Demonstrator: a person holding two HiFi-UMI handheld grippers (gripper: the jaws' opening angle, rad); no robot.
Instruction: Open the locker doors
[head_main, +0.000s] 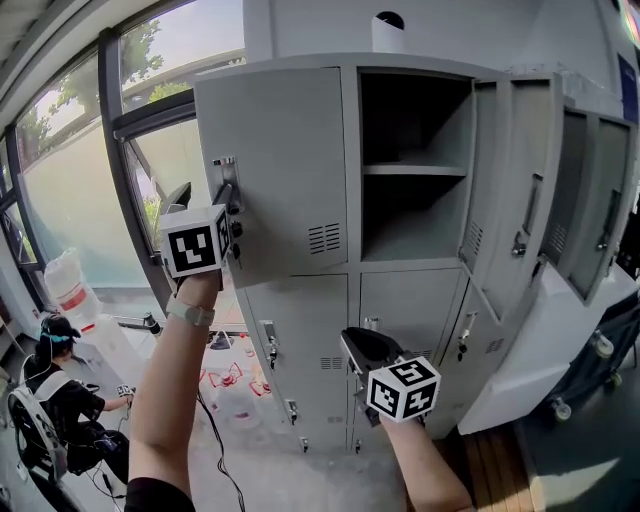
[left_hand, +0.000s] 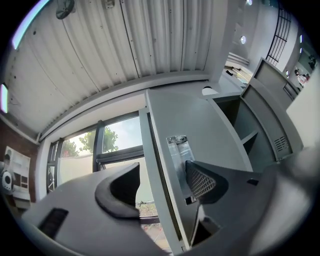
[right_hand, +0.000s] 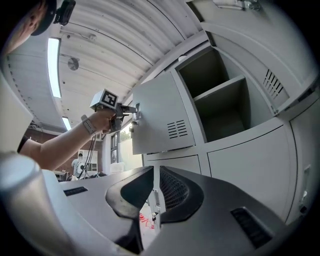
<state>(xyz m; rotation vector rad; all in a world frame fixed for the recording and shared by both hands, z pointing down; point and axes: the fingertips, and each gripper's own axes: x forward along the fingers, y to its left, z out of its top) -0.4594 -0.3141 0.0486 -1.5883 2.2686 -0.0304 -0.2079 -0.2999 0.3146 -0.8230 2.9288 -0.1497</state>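
Bank of grey lockers (head_main: 350, 290) stood against the far wall, with a window (head_main: 80, 170) to its left. The upper left door (head_main: 280, 170) hung partly swung out toward the near side. The upper middle compartment (head_main: 415, 120) beside it stood open, with one shelf (head_main: 415, 170) across it. Two more upper doors (head_main: 520, 190) at the right were also swung open. The lower doors (head_main: 300, 340) looked closed or nearly so. The left gripper (head_main: 225, 195) was raised at the free edge of the upper left door, at its metal latch plate (head_main: 226, 170). In the left gripper view, the left gripper (left_hand: 162, 185) had its jaws spread, straddling the door's edge. The right-hand pad lay against the latch plate (left_hand: 179, 150) on the door's front face. The other jaw sat behind the edge, with a gap showing beside it. The right gripper (head_main: 348, 337) was held lower, in front of the lower middle door (head_main: 410, 310), tips pointing up and left. In the right gripper view, the right gripper (right_hand: 154, 190) had its jaws almost pressed together, leaving only a narrow slit. A thin pale strip with a small catch showed through that slit, but I could not tell whether the pads touched it. The same view showed the left gripper (right_hand: 131, 111) up at the upper left door (right_hand: 160, 117). A person (head_main: 50, 390) sat low at the far left, near the window.
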